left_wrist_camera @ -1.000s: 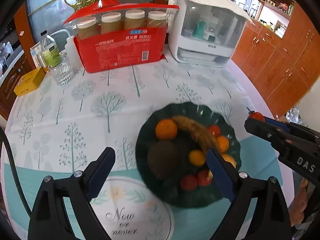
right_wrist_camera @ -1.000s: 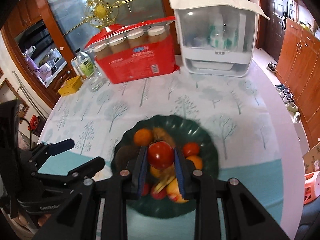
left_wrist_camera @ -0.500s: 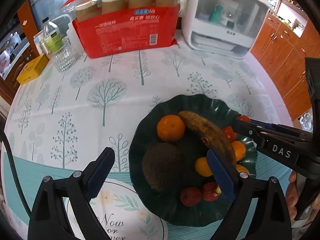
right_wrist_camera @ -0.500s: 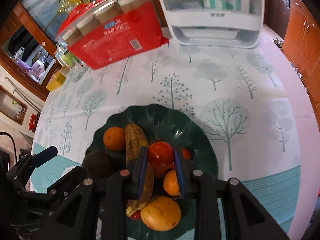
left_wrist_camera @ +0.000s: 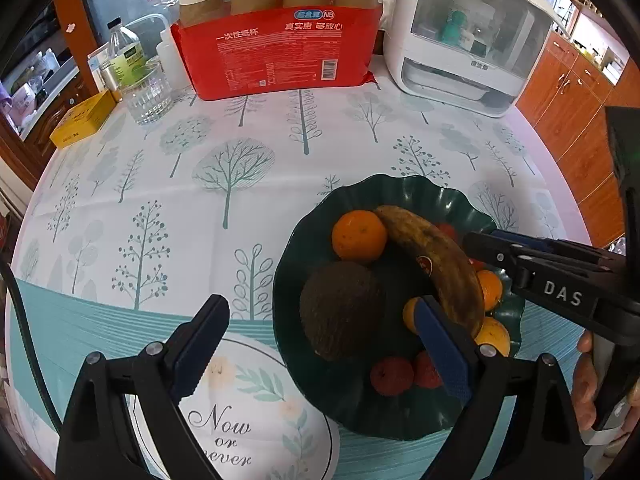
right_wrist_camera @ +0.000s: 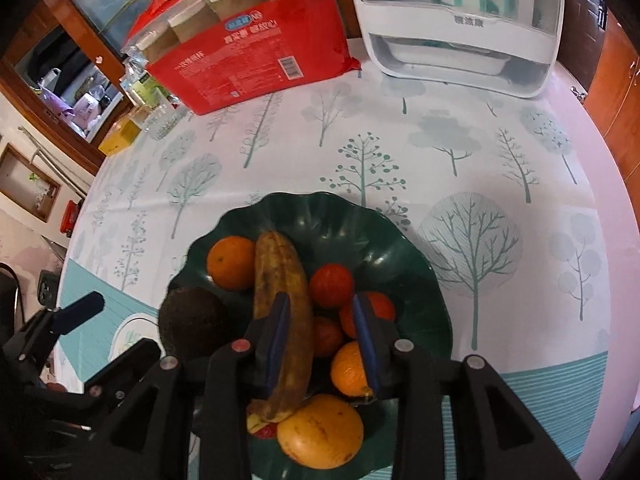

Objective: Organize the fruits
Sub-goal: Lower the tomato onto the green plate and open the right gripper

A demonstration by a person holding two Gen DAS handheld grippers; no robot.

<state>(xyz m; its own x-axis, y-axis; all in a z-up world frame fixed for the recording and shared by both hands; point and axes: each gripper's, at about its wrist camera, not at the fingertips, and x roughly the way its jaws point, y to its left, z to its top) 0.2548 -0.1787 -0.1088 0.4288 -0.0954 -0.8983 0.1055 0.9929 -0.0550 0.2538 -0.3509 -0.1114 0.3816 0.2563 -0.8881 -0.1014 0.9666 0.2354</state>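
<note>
**Tomato let go into the green plate**

A second ago your right gripper (right_wrist_camera: 322,344) pinched a red tomato (right_wrist_camera: 331,285) above the dark green plate (right_wrist_camera: 400,240). Now its jaws are opening, and the tomato sits in the plate just beyond the fingertips, beside the brown banana (right_wrist_camera: 282,320), touching no pad. Between the blue pads you see only fruit lying lower in the plate: a red one and part of the banana.

Your left gripper (left_wrist_camera: 320,344) has sunk closer to the plate, fingers spread wide and holding nothing, over the plate's left rim and the dark avocado (left_wrist_camera: 342,308).

Left of the plate and behind it, the tree-print tablecloth (left_wrist_camera: 200,184) lies bare as far as the red cup package (left_wrist_camera: 276,56) and white appliance (left_wrist_camera: 464,40). Right of the plate, the table edge is near.
</note>
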